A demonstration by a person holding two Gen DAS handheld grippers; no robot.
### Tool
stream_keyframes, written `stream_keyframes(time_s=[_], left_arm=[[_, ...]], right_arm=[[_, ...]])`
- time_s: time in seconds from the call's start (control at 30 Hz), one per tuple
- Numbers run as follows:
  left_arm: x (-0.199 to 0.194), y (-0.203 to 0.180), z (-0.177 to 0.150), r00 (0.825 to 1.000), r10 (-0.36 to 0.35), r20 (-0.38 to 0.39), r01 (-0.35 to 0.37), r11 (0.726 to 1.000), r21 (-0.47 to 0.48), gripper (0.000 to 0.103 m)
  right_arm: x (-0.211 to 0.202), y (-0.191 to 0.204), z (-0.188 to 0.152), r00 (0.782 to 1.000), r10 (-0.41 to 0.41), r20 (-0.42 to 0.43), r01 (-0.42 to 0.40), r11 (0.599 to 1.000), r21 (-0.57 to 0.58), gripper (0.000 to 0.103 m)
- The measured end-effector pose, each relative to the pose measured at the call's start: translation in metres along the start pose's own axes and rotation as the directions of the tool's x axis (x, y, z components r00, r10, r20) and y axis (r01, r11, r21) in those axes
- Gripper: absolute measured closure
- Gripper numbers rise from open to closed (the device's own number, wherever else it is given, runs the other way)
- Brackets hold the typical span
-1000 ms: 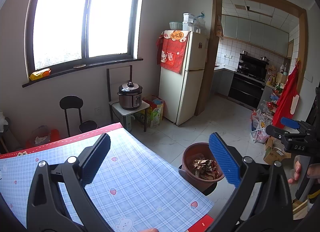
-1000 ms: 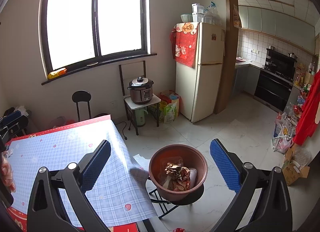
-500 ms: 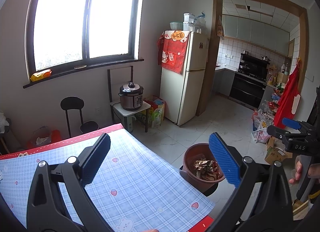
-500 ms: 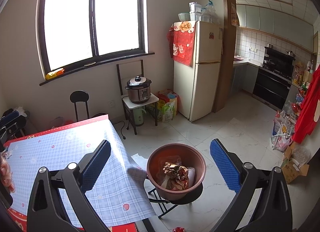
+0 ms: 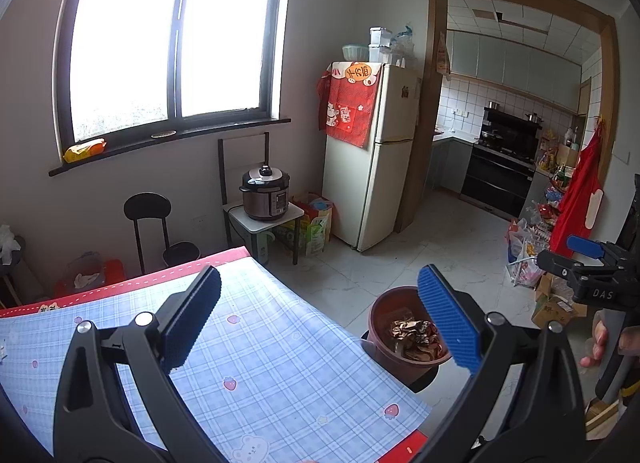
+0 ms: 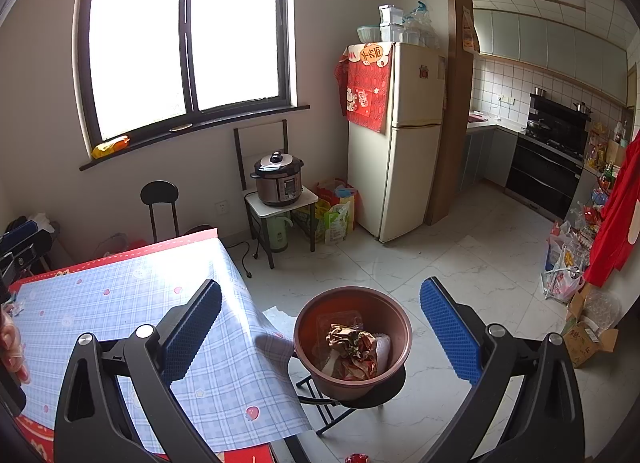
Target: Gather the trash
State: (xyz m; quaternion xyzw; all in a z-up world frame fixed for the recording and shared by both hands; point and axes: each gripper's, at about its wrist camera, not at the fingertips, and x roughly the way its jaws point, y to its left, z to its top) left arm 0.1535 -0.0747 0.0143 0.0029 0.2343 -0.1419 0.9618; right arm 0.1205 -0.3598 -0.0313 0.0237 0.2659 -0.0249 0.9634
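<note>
Left wrist view: the left gripper (image 5: 318,327) hangs above the table (image 5: 280,367), its blue pads spread wide apart with nothing between them. Just past the table's edge, a brown bin (image 5: 394,327) sits on a black stool, crumpled trash (image 5: 416,337) lying inside it. At the far right, the right gripper (image 5: 588,259) shows in a hand (image 5: 600,343).

Right wrist view: the right gripper (image 6: 320,329) is also spread wide and empty, held over the bin (image 6: 354,311). The trash (image 6: 352,351) rests in the bin's bottom, beside the table's (image 6: 120,295) draped plaid cloth.
</note>
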Motion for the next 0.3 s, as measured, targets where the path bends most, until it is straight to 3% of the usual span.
stream_keyframes(time_s=[0.3], left_arm=[[-0.0026,-0.0017,-0.0025,1.000,0.022,0.005,-0.022,1.000,-0.008,0.006]], right_arm=[[-0.0001,-0.0005,0.0002,1.000,0.001,0.000,-0.001,1.000,-0.001,0.005]])
